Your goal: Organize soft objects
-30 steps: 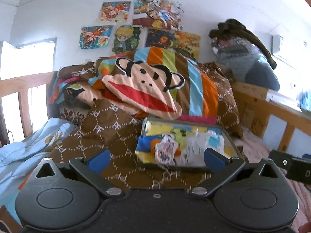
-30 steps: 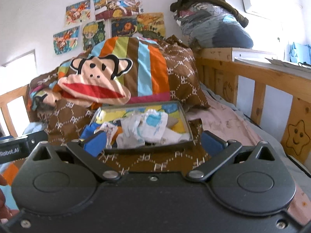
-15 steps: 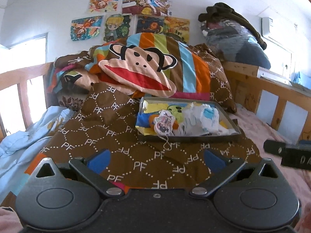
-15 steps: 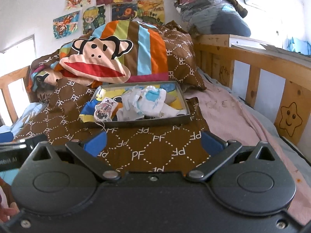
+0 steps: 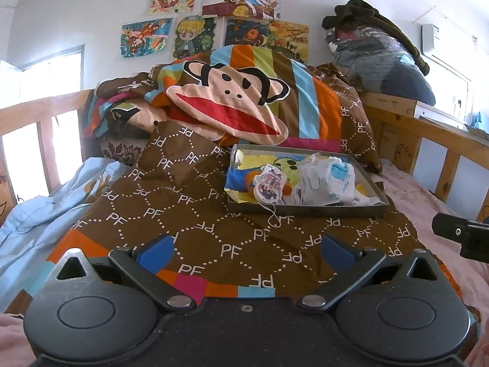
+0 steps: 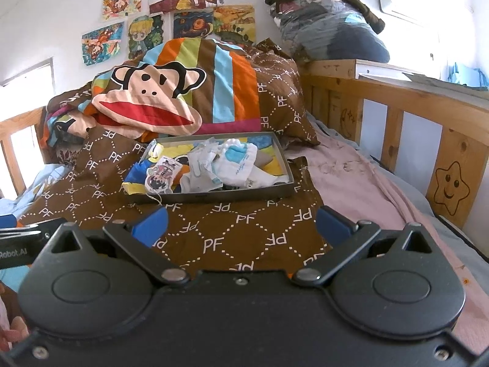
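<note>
A grey tray (image 5: 321, 211) (image 6: 232, 196) sits on the brown PF-patterned quilt (image 5: 189, 214) (image 6: 214, 238) mid-bed. It holds several soft items: a small character plush with a string (image 5: 270, 183) (image 6: 162, 174), a white and blue cloth bundle (image 5: 333, 177) (image 6: 235, 160), and yellow and blue fabric (image 5: 241, 177). My left gripper (image 5: 246, 250) is open and empty, well short of the tray. My right gripper (image 6: 241, 224) is open and empty, also short of the tray.
A monkey-face pillow (image 5: 226, 104) (image 6: 146, 101) and striped bedding lie behind the tray. Wooden bed rails run along the left (image 5: 39, 113) and right (image 6: 412, 116). A light blue blanket (image 5: 39, 208) lies left, a pink sheet (image 6: 360, 183) right. Bagged clothes (image 6: 330, 27) sit on the headboard.
Both grippers have pulled back from the tray, which now looks smaller and farther. More of the brown quilt shows in front. Both stay open and empty.
</note>
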`<action>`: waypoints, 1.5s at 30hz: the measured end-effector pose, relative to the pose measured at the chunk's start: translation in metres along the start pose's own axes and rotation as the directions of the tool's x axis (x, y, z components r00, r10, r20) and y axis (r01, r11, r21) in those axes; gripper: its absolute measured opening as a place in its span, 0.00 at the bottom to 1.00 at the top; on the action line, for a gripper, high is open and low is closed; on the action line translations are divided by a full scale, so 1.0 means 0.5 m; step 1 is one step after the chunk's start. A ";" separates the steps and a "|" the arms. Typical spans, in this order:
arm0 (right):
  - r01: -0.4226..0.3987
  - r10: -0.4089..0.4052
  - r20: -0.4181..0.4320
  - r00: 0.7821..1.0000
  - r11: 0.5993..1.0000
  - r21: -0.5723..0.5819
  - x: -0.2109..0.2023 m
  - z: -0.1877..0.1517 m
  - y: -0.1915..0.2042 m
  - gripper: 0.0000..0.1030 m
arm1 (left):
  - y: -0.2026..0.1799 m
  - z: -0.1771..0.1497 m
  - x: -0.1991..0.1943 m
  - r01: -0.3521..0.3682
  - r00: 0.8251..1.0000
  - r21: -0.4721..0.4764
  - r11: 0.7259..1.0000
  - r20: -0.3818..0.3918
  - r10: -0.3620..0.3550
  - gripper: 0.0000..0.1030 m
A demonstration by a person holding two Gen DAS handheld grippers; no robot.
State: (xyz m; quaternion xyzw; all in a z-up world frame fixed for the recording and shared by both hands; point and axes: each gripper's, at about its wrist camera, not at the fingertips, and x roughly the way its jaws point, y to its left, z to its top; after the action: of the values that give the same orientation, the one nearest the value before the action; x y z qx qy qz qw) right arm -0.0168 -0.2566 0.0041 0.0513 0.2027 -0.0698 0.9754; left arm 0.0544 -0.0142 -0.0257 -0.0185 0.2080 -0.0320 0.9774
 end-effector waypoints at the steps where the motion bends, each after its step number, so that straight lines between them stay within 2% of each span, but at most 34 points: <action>1: 0.000 0.000 0.000 1.000 1.000 0.000 -0.003 -0.002 0.000 1.00 | 0.000 0.000 0.001 -0.001 1.000 0.000 1.000 0.001 0.001 0.99; 12: 0.008 -0.008 -0.015 1.000 1.000 0.008 0.027 0.025 -0.009 1.00 | 0.001 0.000 0.000 -0.001 1.000 -0.002 1.000 0.006 0.001 0.99; 45: 0.013 -0.013 -0.025 1.000 1.000 -0.013 0.067 0.024 -0.005 1.00 | -0.011 0.003 -0.007 0.010 1.000 -0.001 1.000 0.024 -0.010 0.99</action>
State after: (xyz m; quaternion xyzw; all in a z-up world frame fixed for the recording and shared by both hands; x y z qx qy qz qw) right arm 0.0179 -0.2644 0.0015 0.0445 0.2156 -0.0740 0.9727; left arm 0.0516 -0.0194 -0.0228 -0.0202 0.1962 -0.0367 0.9797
